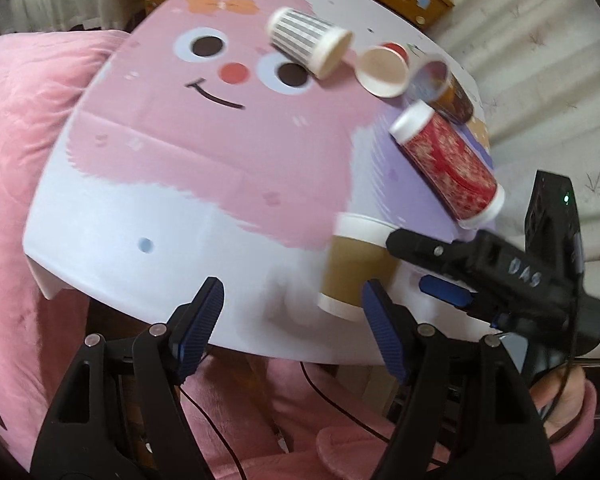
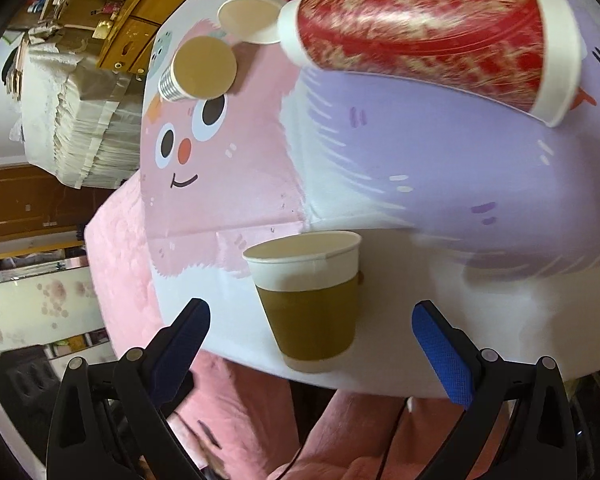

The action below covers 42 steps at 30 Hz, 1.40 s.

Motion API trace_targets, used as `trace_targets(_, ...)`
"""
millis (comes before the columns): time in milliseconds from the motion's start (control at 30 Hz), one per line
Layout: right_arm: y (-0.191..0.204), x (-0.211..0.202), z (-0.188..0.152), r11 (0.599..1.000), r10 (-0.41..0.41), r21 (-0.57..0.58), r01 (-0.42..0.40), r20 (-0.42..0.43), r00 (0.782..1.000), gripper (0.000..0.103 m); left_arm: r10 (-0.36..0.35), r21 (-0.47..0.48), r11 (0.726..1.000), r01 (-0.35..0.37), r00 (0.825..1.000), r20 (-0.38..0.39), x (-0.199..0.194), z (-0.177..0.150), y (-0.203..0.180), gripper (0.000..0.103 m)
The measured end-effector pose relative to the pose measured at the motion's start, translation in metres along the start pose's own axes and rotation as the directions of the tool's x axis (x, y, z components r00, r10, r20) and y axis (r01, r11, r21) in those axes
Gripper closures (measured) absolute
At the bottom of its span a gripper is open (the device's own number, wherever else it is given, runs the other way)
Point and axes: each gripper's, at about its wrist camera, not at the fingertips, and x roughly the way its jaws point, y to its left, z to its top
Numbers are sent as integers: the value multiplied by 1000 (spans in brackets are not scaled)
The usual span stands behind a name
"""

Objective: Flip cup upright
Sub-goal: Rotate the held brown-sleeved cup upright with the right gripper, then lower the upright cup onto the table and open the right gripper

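A brown paper cup with a white rim stands upright near the table's front edge, mouth up; it also shows in the left wrist view. My right gripper is open, its fingers apart on either side of the cup and not touching it. In the left wrist view the right gripper reaches the cup from the right. My left gripper is open and empty, just left of the cup at the table edge.
Several cups lie on their sides at the far right of the cartoon tablecloth: a red patterned one, a striped one, a red-and-white one and a dark one. Pink fabric lies left and below.
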Motion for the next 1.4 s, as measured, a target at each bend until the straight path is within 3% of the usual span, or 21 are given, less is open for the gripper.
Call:
trace_targets(200,17,28,-2,998,-61,-24,62,34,998,0,56,42,998,-55,998,-6,-3,14,33,34)
trace_targets(433,23,52,-7,993,-112,-28,115,68,991,10,95,148,985,-89,995,-38,0,33,62,34)
trace_targets(533,25,58,-11,993,-113,-8,114,89,990,28,91,170,982,-81,994,-53,3,44,72,34)
trace_targets(600,29,62,-13,992,-123,-2,124,104,987,31,89,195,978,-75,994,-61,6,51,73,34)
trace_targets(767,38,54,-23,995,-103,9,103,199,975,33,89,263,962,-70,994,-63,8,64,70,34)
trace_targets(833,43,46,-28,995,-94,-7,100,275,957,33,81,287,956,-61,995,-57,8,69,68,34)
trace_targets(933,55,37,-38,991,-78,-63,115,425,902,34,60,304,952,-41,997,-54,8,75,65,34)
trace_targets(967,59,35,-42,987,-76,-87,134,483,873,34,56,310,950,-37,997,-52,8,75,64,34)
trace_targets(1100,68,36,-66,954,-52,-175,244,702,710,34,37,328,944,-20,998,-46,10,78,60,34)
trace_targets(1133,71,40,-69,943,-75,-171,287,729,680,34,33,332,943,-17,999,-43,10,78,59,34)
trace_targets(1233,72,45,-72,938,-86,-153,310,765,639,34,30,343,939,-15,999,-39,13,82,52,34)
trace_targets(1300,74,49,-77,936,-76,-147,319,802,593,34,24,348,937,-13,999,-28,13,83,49,34)
trace_targets(1400,78,52,-84,919,-70,-164,358,826,559,33,-2,366,931,7,1000,-15,11,83,42,34)
